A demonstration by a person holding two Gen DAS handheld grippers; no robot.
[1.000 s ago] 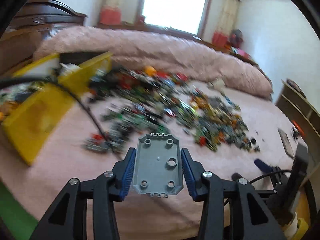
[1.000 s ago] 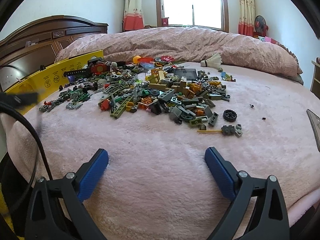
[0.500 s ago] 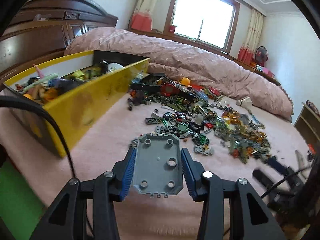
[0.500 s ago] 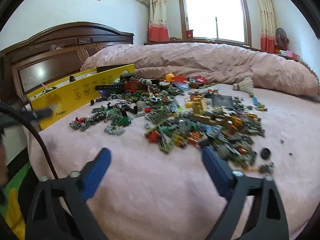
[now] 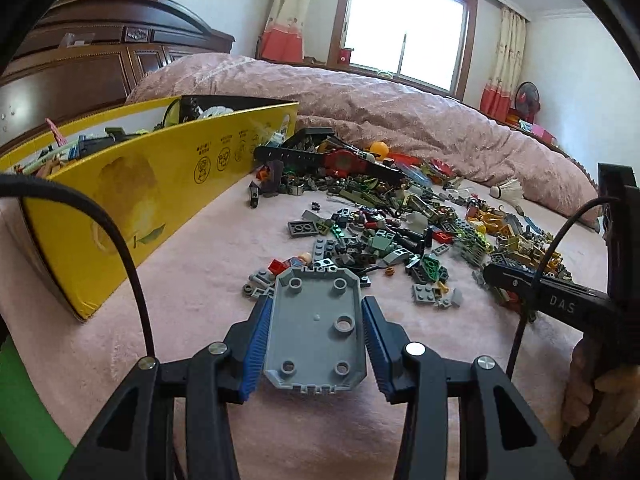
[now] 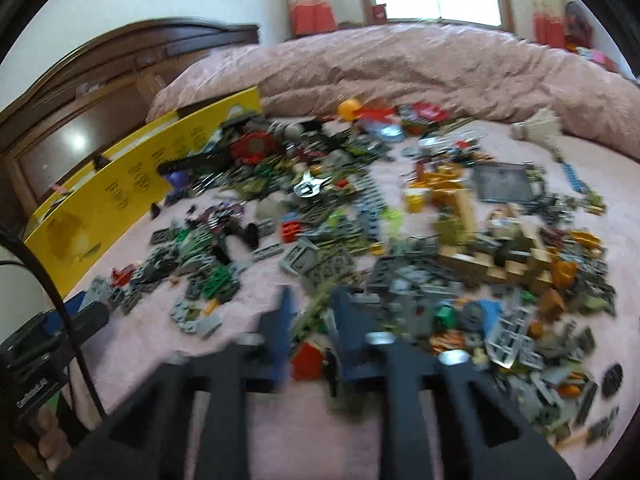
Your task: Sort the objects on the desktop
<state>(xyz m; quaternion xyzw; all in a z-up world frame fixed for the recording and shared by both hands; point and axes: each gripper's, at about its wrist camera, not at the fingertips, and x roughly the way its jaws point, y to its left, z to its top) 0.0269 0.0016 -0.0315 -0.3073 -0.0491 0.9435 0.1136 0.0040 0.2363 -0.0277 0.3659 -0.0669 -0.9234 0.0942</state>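
Right gripper (image 6: 310, 312) jaws narrowed, left gripper (image 5: 315, 334) clamping grey plate (image 5: 316, 328)

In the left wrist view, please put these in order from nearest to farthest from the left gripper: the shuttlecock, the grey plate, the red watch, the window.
1. The grey plate, between the fingers of the left gripper.
2. The red watch, beyond the brick pile, beside the yellow box.
3. The shuttlecock, far right on the bed.
4. The window, on the back wall.
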